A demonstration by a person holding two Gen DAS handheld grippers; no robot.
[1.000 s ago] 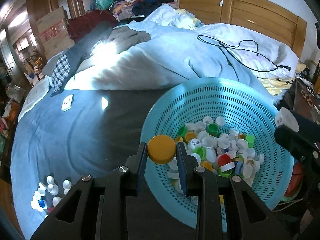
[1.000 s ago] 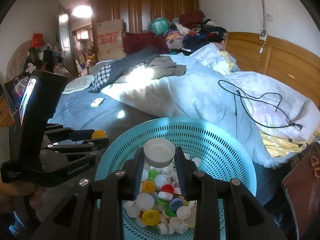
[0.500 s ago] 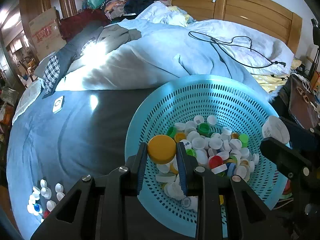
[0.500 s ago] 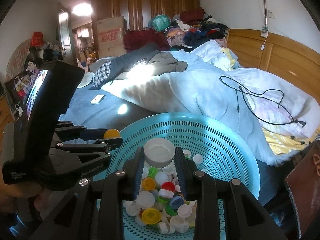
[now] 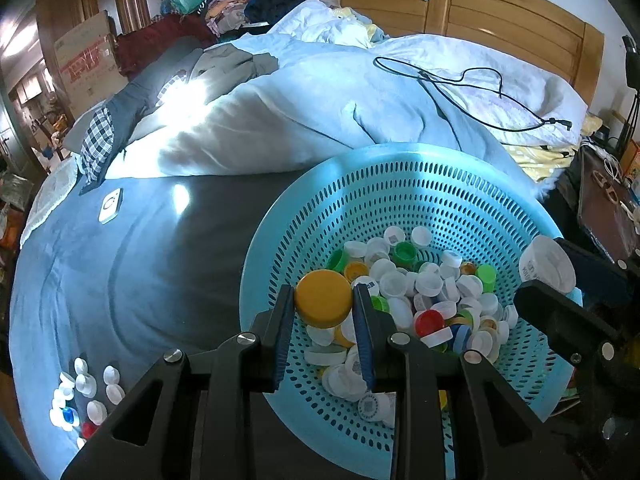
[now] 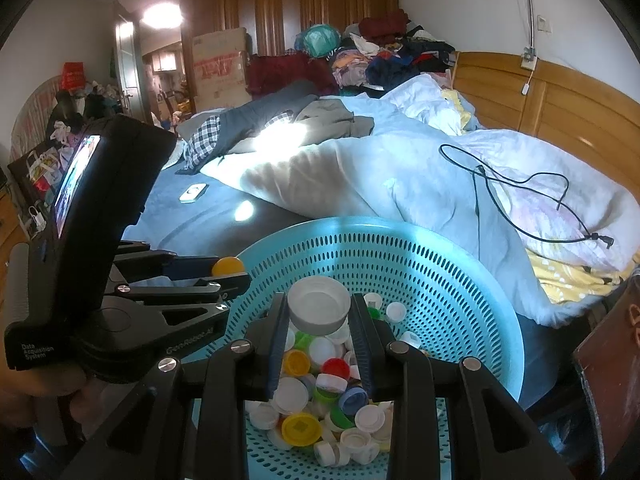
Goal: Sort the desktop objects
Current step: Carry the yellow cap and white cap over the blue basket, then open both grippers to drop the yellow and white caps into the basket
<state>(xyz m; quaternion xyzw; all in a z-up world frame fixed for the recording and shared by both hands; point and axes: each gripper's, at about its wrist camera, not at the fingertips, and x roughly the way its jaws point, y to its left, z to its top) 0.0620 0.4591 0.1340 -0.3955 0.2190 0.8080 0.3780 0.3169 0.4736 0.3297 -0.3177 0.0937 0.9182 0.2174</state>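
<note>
A blue bedspread (image 5: 120, 280) holds a large turquoise perforated basket (image 5: 400, 200), well filled with loose bottle caps (image 5: 420, 292) in white, green, red and yellow. Most sorting appears left to do. Far to the left on the bedspread lies a small cluster of sorted caps (image 5: 80, 396), mostly white. The left gripper (image 5: 323, 300) pinches a yellow cap (image 5: 323, 298) above the basket's near rim. The right gripper (image 6: 319, 312) grips a larger white cap (image 6: 319, 308) over the pile.
</note>
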